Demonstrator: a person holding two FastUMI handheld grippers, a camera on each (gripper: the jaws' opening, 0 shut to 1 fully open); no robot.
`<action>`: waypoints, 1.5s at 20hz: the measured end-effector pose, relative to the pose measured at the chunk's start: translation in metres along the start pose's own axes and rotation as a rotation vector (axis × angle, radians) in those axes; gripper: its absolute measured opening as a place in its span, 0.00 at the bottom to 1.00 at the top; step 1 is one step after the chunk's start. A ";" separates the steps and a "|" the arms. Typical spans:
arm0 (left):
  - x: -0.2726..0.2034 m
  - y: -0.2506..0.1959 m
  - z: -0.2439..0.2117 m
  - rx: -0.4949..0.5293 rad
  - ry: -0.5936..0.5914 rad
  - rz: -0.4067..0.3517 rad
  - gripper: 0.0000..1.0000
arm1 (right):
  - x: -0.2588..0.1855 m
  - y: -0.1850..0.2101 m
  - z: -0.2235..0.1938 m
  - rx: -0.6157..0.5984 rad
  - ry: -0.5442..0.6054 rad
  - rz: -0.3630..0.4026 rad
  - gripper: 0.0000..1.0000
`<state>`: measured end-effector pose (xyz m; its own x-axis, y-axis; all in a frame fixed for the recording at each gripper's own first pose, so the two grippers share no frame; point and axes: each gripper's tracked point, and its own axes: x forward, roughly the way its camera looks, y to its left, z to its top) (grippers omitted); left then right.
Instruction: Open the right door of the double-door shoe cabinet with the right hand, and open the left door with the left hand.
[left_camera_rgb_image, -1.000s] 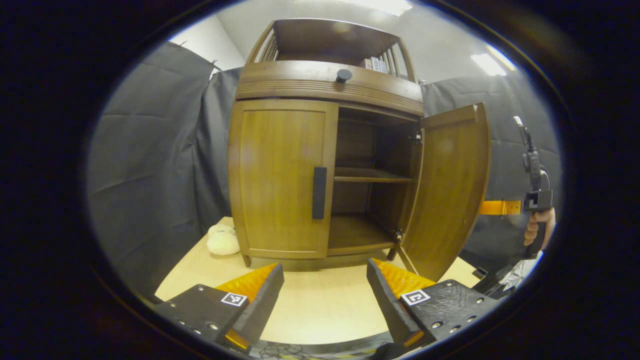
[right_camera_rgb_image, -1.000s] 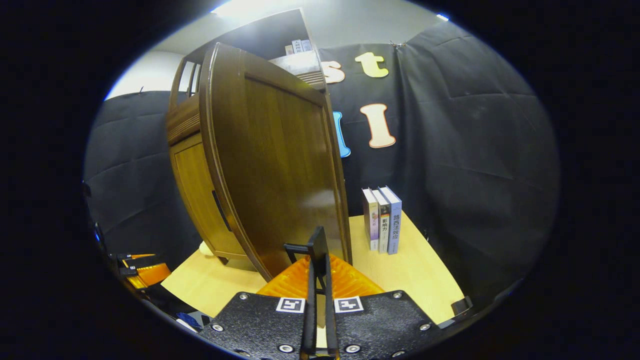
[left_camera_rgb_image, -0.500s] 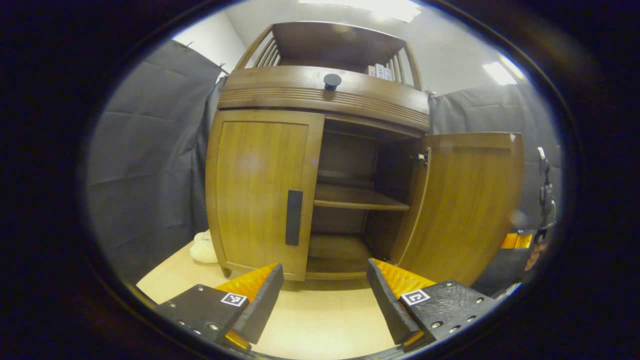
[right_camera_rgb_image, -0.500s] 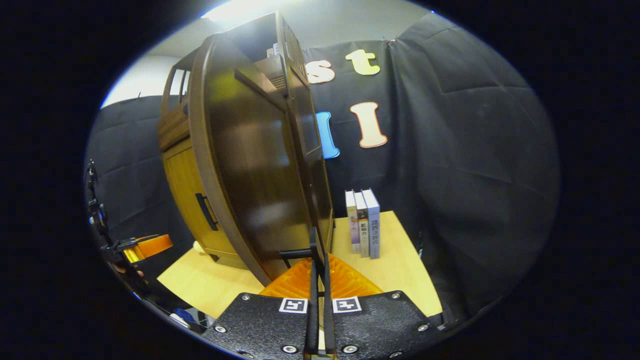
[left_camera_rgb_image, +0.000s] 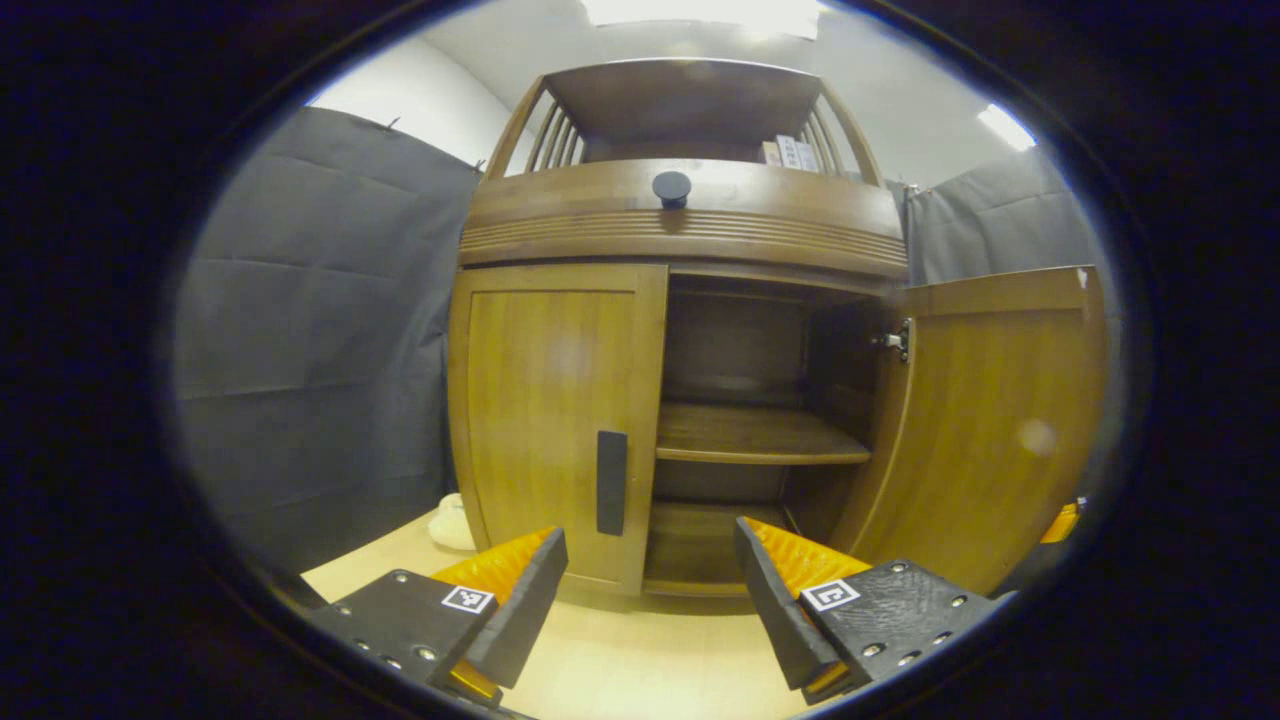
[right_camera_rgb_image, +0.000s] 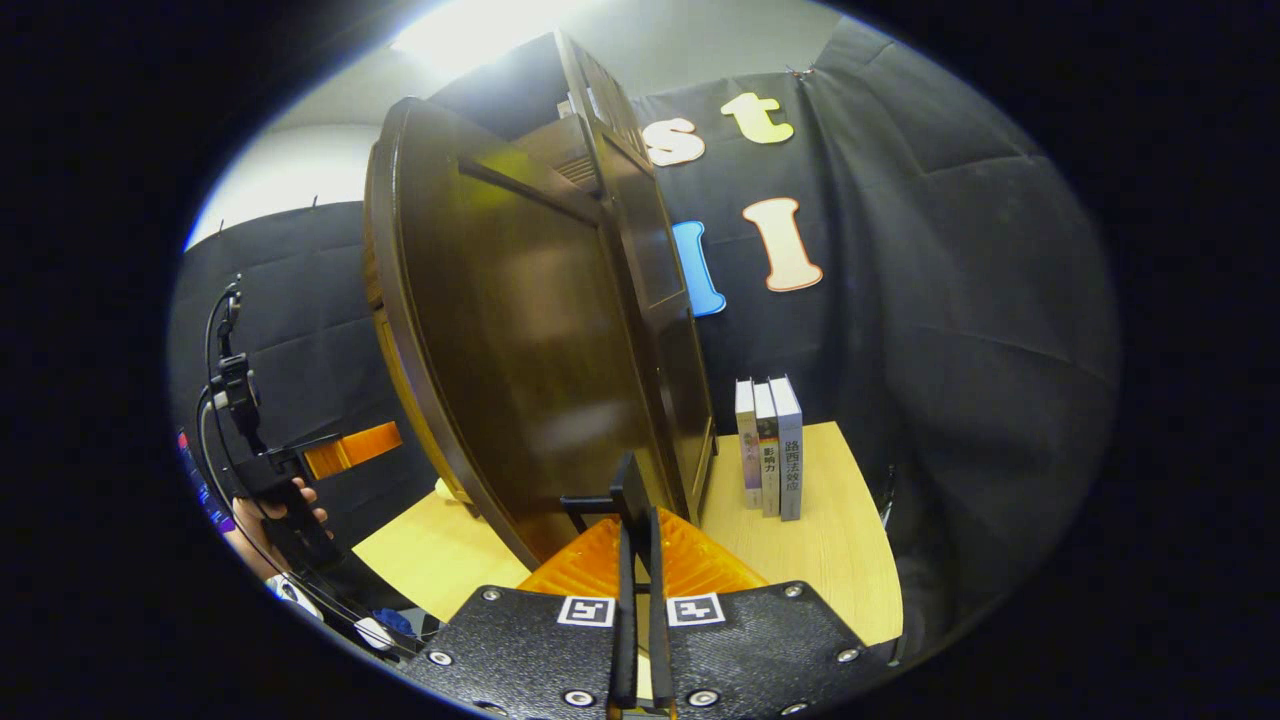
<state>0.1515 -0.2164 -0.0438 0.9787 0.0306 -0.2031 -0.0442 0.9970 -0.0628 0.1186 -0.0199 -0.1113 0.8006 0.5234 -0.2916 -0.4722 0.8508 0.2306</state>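
In the left gripper view the wooden shoe cabinet (left_camera_rgb_image: 680, 215) faces me. Its left door (left_camera_rgb_image: 550, 420) is closed, with a dark vertical handle (left_camera_rgb_image: 611, 482) at its inner edge. The right door (left_camera_rgb_image: 990, 430) stands swung wide, baring two inner shelves (left_camera_rgb_image: 750, 440). My left gripper (left_camera_rgb_image: 650, 590) is open, low in front of the cabinet and apart from the left door's handle. In the right gripper view my right gripper (right_camera_rgb_image: 637, 545) is shut on the right door's dark handle (right_camera_rgb_image: 632, 485), with the door's outer face (right_camera_rgb_image: 520, 340) rising just beyond. The left gripper (right_camera_rgb_image: 350, 450), held by a hand (right_camera_rgb_image: 280, 505), shows at far left.
The cabinet stands on a light wooden table (right_camera_rgb_image: 830, 540). Three upright books (right_camera_rgb_image: 768, 445) stand to the cabinet's right by the black cloth wall. A pale soft thing (left_camera_rgb_image: 452, 520) lies at the cabinet's left foot. A dark knob (left_camera_rgb_image: 671, 186) sits on the drawer above the doors.
The right door has swung wider open with my right gripper shut on its handle. My left gripper has moved closer to the cabinet front, still open.
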 end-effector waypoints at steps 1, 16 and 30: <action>-0.001 0.000 0.004 -0.003 -0.008 0.007 0.95 | -0.001 0.000 -0.001 0.002 0.009 0.006 0.05; 0.129 0.051 -0.010 0.024 0.014 -0.177 0.95 | -0.080 -0.016 -0.004 0.127 -0.085 -0.580 0.91; 0.207 0.033 -0.026 0.001 0.059 -0.285 0.67 | -0.064 0.099 -0.001 0.065 -0.129 -0.654 0.92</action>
<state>0.3476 -0.1790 -0.1138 0.9382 -0.2549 -0.2340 0.2312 0.9649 -0.1241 0.0203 0.0304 -0.0709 0.9539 -0.1125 -0.2783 0.1453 0.9843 0.1003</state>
